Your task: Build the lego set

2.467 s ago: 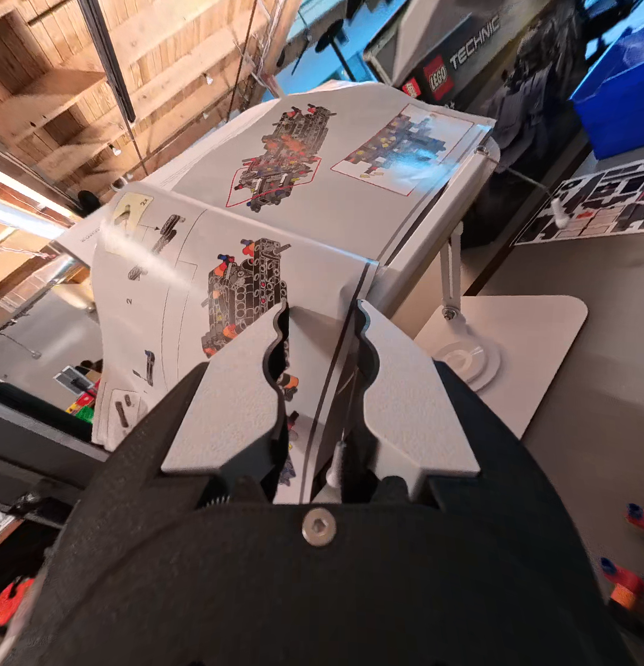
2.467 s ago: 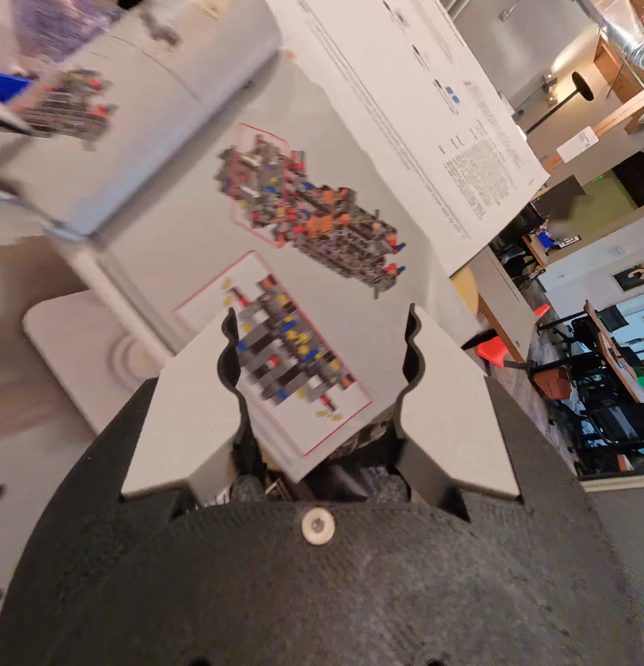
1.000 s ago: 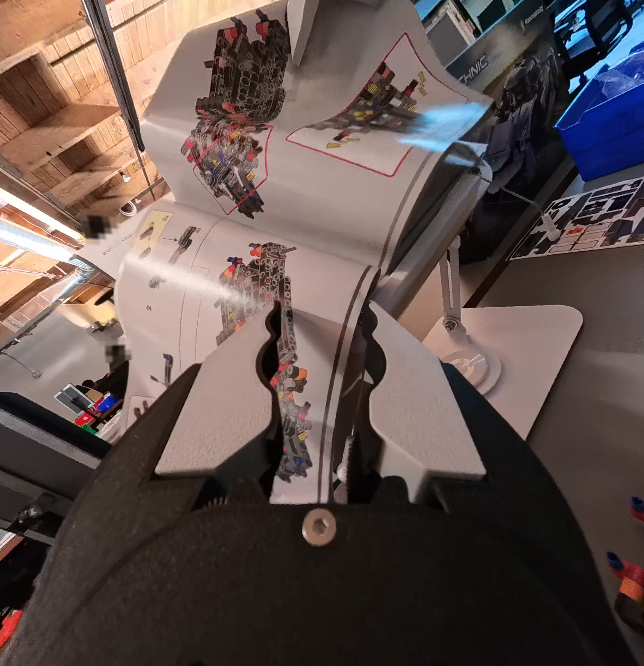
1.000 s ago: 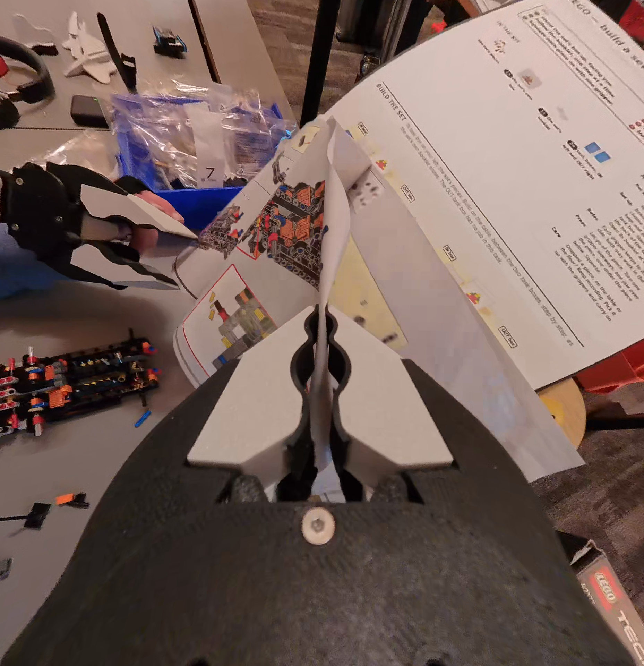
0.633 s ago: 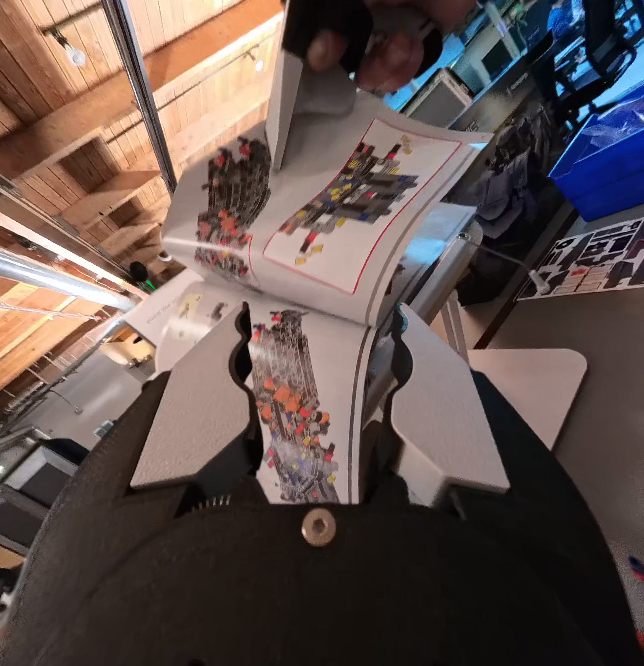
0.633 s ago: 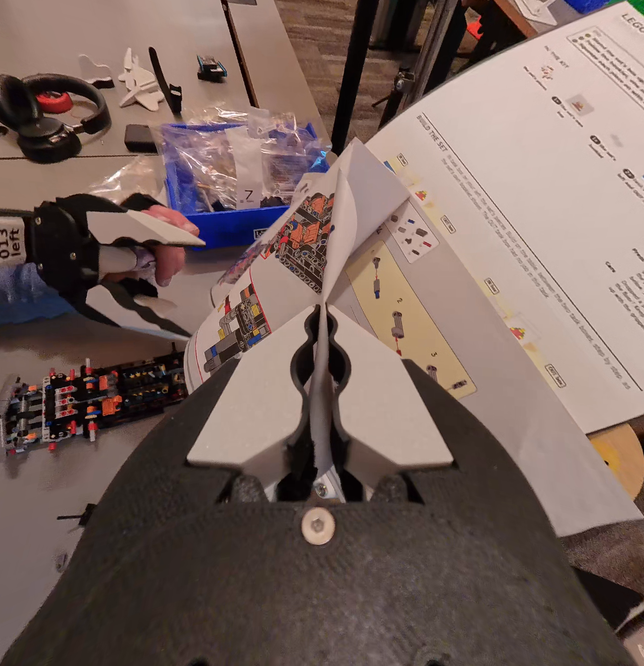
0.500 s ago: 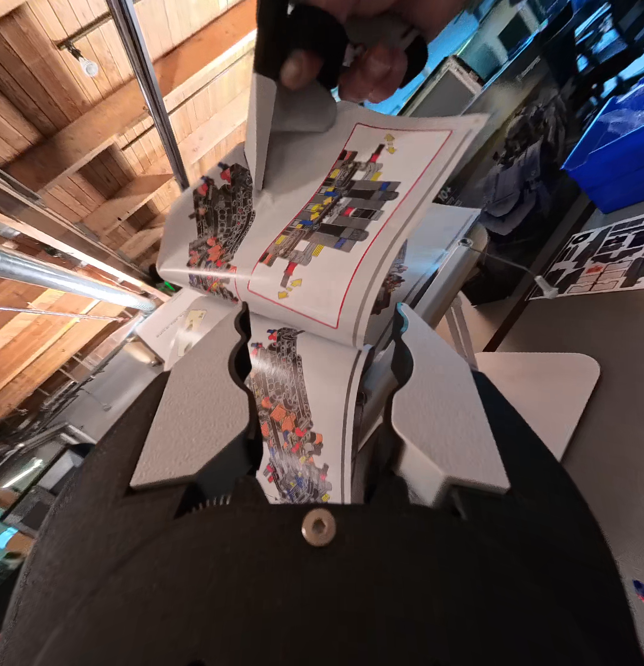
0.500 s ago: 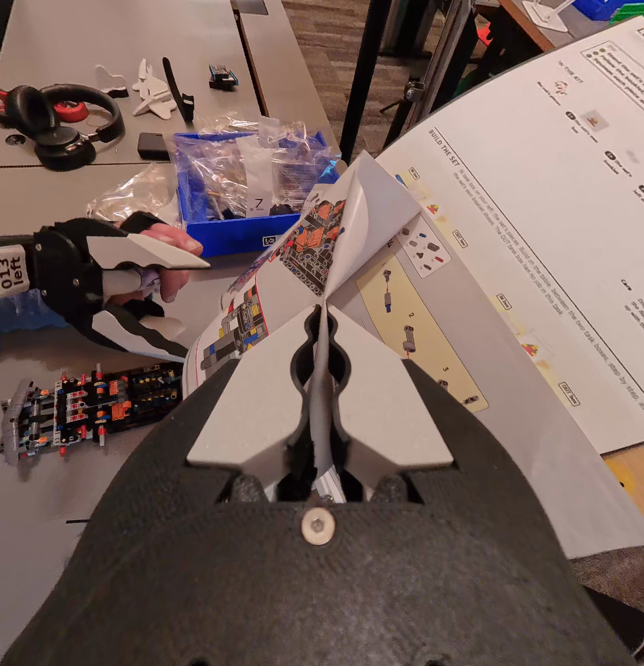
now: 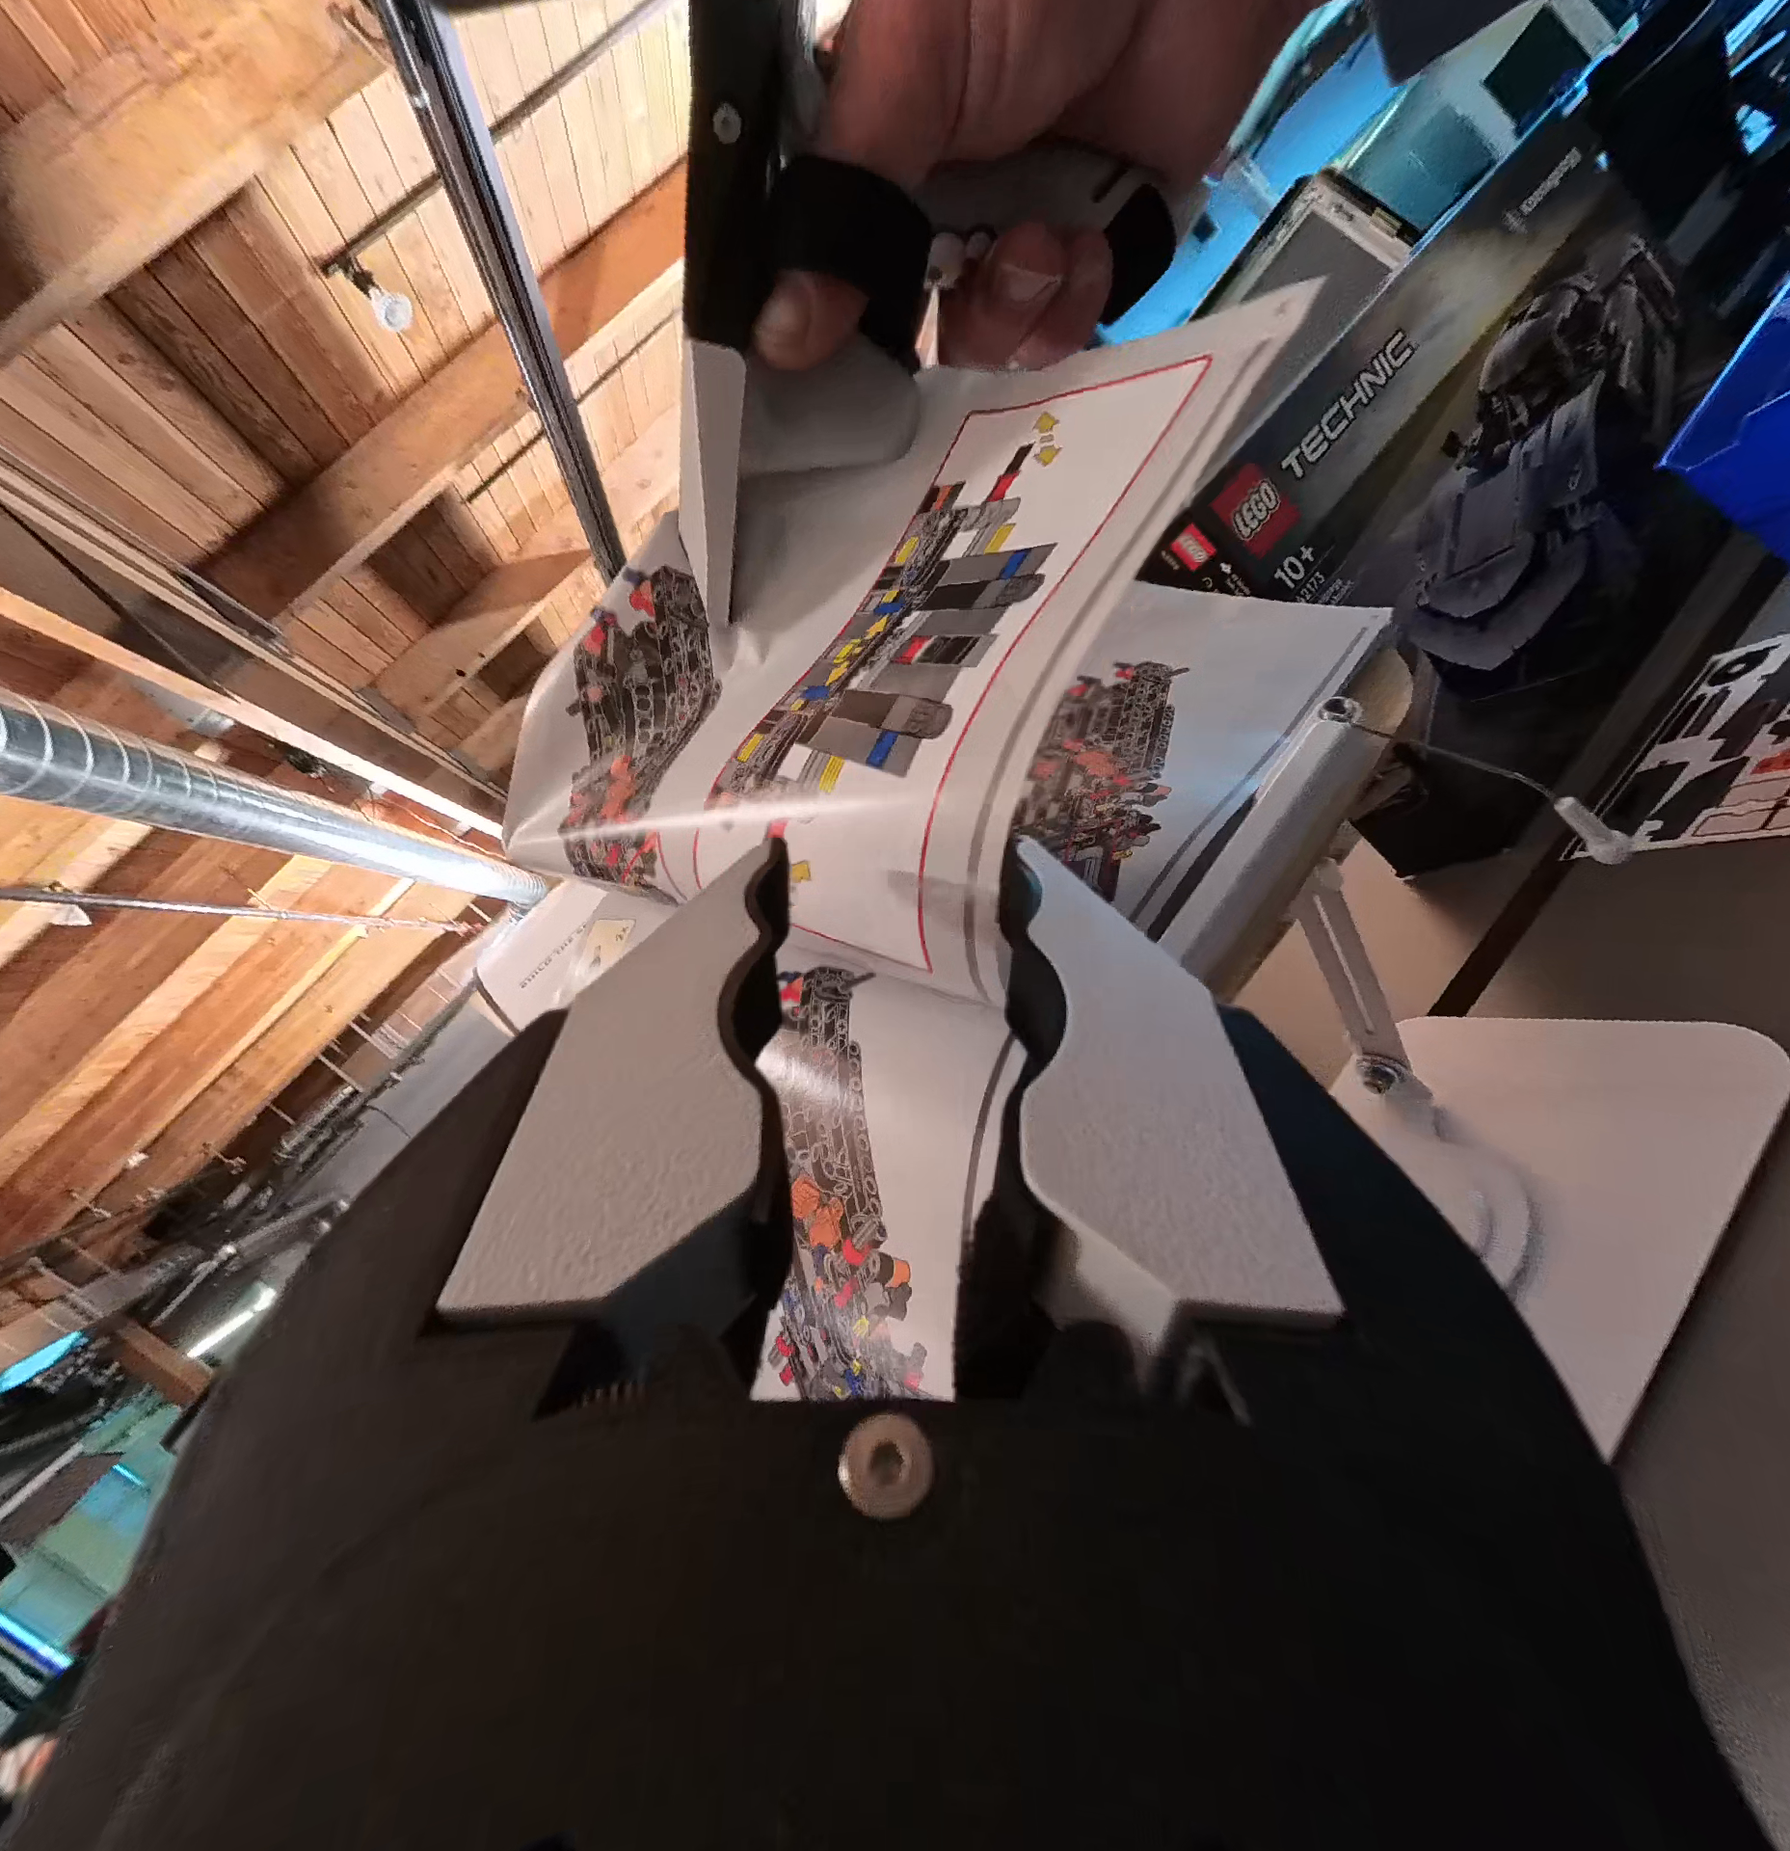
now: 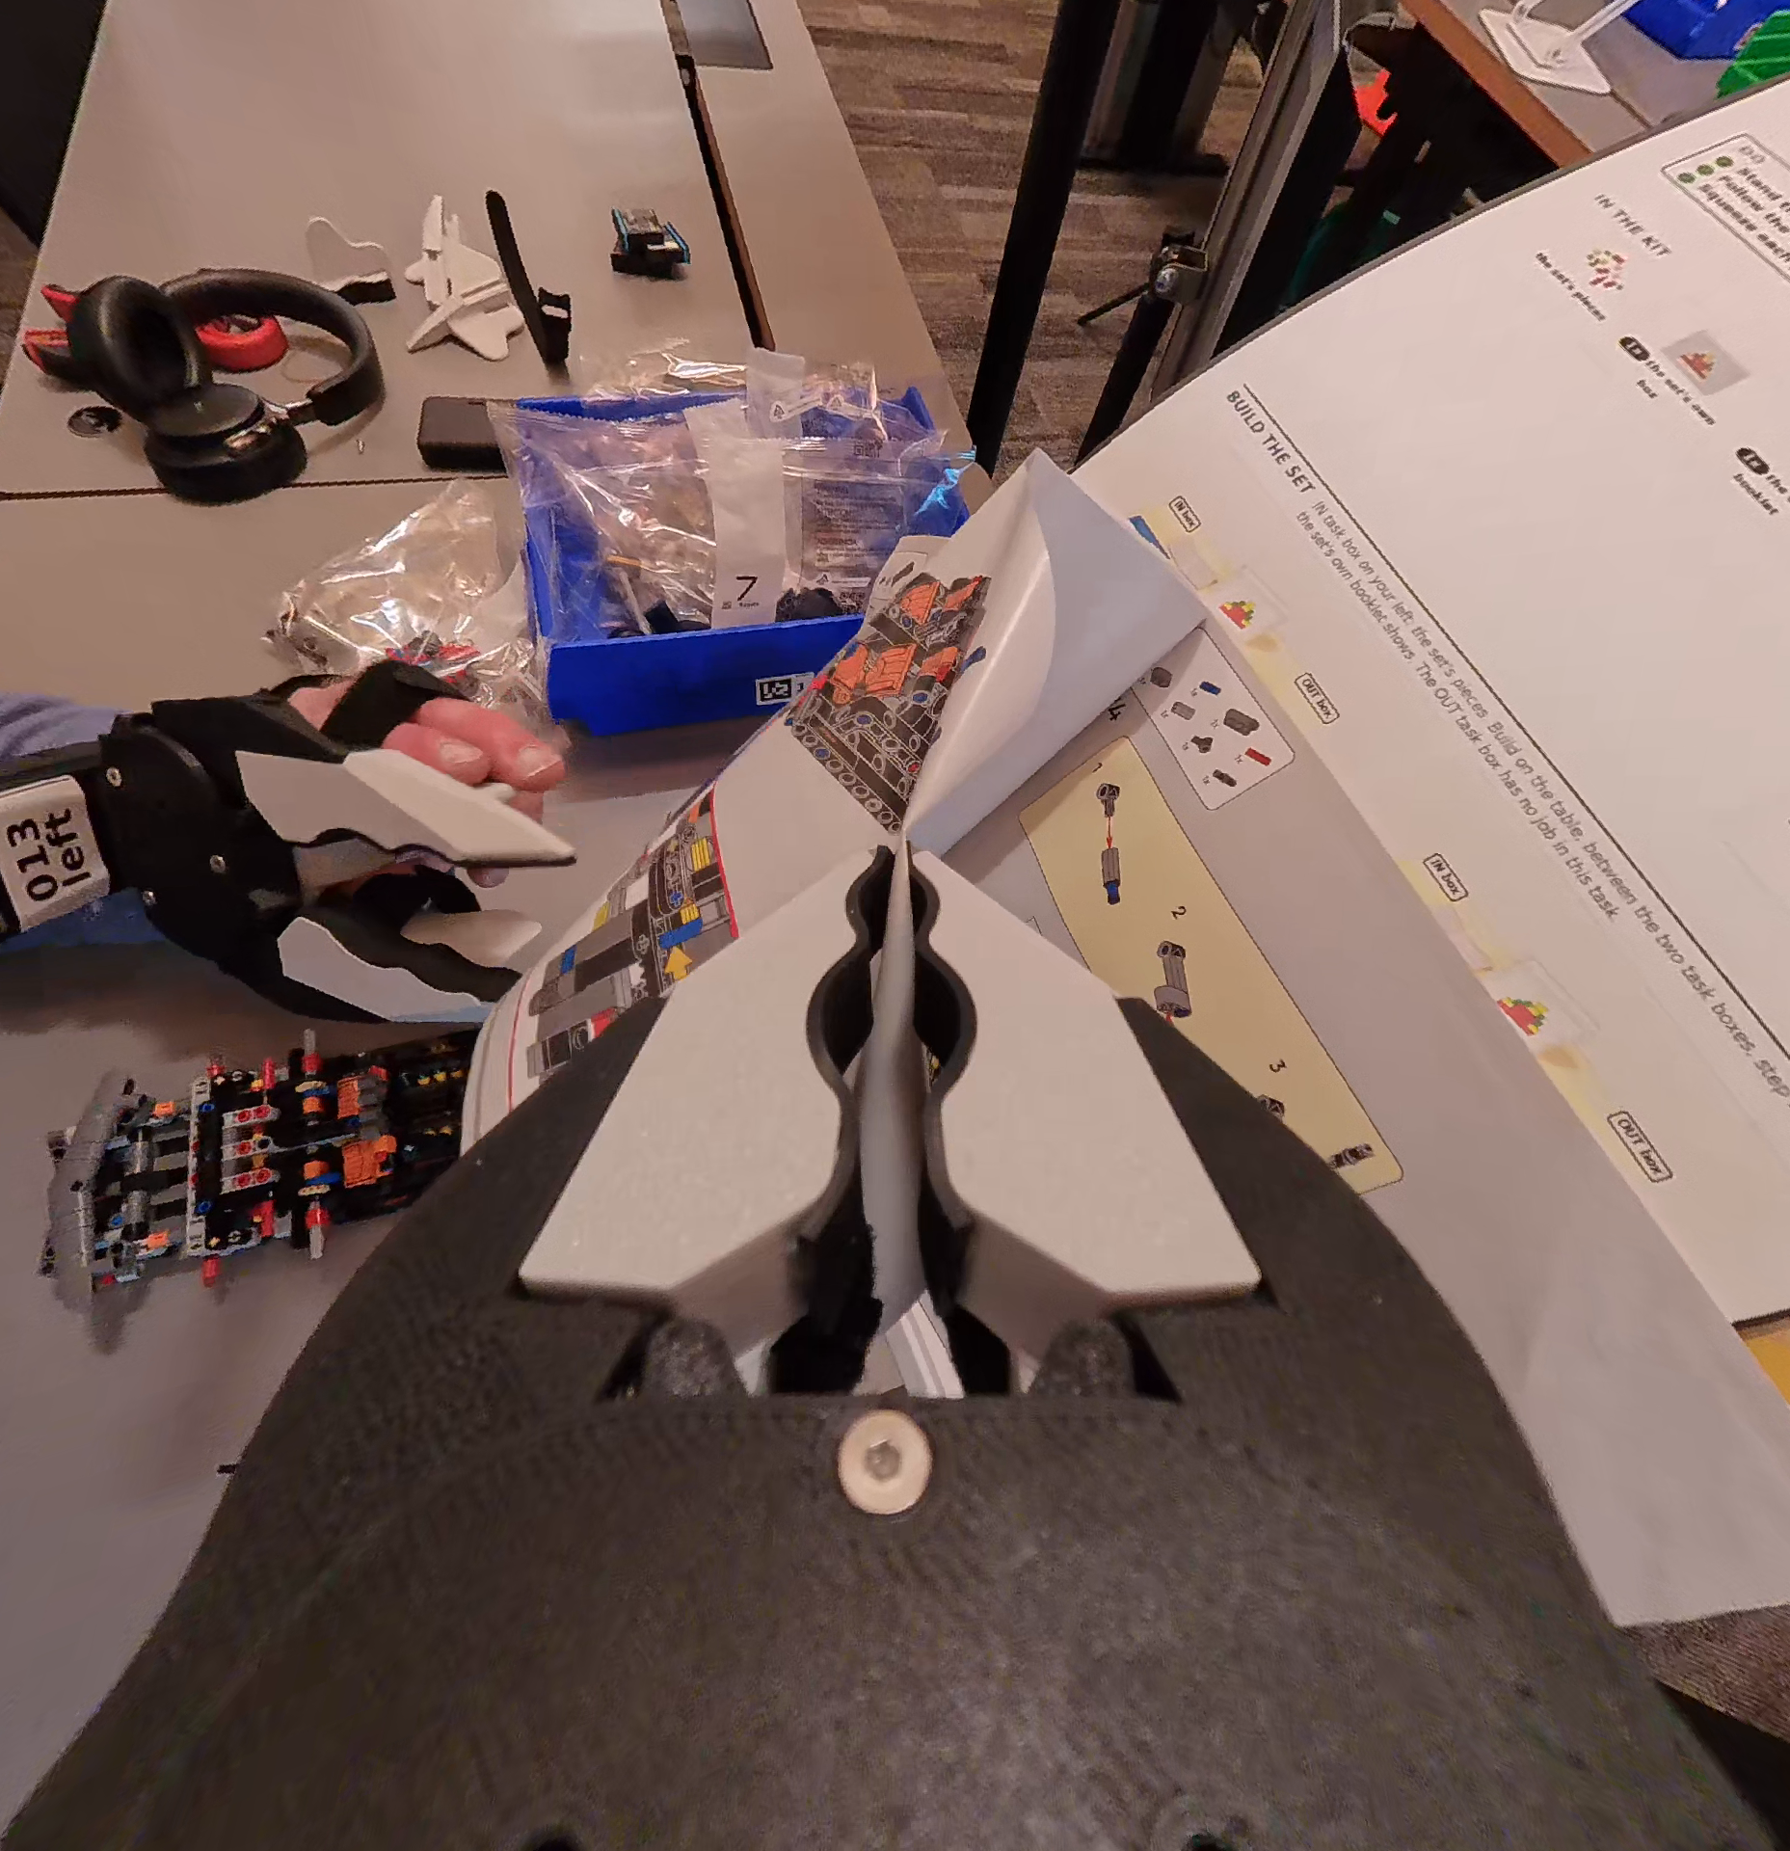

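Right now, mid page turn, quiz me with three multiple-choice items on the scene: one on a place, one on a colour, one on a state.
1. Where does the partly built model lie?
A. on the grey table
B. in the bin
C. on the booklet

2. What colour is the bin that holds the parts bags?
A. red
B. blue
C. green

3. What are the right tongs doing?
A. hanging open
B. clamped on a booklet page
C. gripping the model

Answers: 1 A, it rests flat near the left tongs. 2 B, its wall is blue. 3 B, the sheet runs between the closed fingers.
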`<state>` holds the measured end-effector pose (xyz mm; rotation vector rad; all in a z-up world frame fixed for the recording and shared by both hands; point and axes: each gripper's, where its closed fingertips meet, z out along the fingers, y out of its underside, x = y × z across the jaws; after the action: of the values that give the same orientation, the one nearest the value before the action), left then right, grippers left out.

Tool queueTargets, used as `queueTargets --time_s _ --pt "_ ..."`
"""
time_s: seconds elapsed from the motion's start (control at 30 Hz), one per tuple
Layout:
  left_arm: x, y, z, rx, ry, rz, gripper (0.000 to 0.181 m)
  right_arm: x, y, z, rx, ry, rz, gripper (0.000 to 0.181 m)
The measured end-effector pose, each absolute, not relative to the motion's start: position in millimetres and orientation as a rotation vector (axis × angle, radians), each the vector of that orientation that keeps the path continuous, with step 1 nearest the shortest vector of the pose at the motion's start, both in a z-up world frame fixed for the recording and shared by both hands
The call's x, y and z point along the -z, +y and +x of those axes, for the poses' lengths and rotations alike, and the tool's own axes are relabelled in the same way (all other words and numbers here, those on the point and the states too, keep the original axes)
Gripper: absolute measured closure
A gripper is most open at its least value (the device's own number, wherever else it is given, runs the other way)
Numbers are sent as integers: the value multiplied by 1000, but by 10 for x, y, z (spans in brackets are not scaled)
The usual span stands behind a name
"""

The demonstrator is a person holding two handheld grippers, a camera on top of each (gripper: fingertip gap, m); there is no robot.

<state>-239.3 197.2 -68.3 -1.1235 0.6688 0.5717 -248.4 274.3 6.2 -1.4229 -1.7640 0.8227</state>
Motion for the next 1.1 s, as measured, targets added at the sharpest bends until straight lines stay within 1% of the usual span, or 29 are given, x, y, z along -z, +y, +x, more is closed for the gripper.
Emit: queueTargets --time_s 0.17,0.4,0.6,0.67,0.77,1.1 --pt "703 1950 -2345 -606 695 -1108 161 -46 2732 -2496 -833 -1766 -1424 181" --pt "724 1952 -2336 -618 702 -1106 171 -54 2745 -2482 -845 -1756 -1425 181" --pt "739 1965 -2365 -622 691 -1118 180 -56 2726 -2490 -855 -1754 -1414 166" --pt "746 1969 -2370 -620 689 -1123 181 -71 2723 -2487 -866 -1746 -1409 163" --pt "754 1979 -2383 -613 683 -1133 181 -103 2735 -2473 -882 -1723 -1410 154" --pt "755 1984 -2420 -607 673 -1140 181 -243 2872 -2230 -897 -1588 -1411 142"
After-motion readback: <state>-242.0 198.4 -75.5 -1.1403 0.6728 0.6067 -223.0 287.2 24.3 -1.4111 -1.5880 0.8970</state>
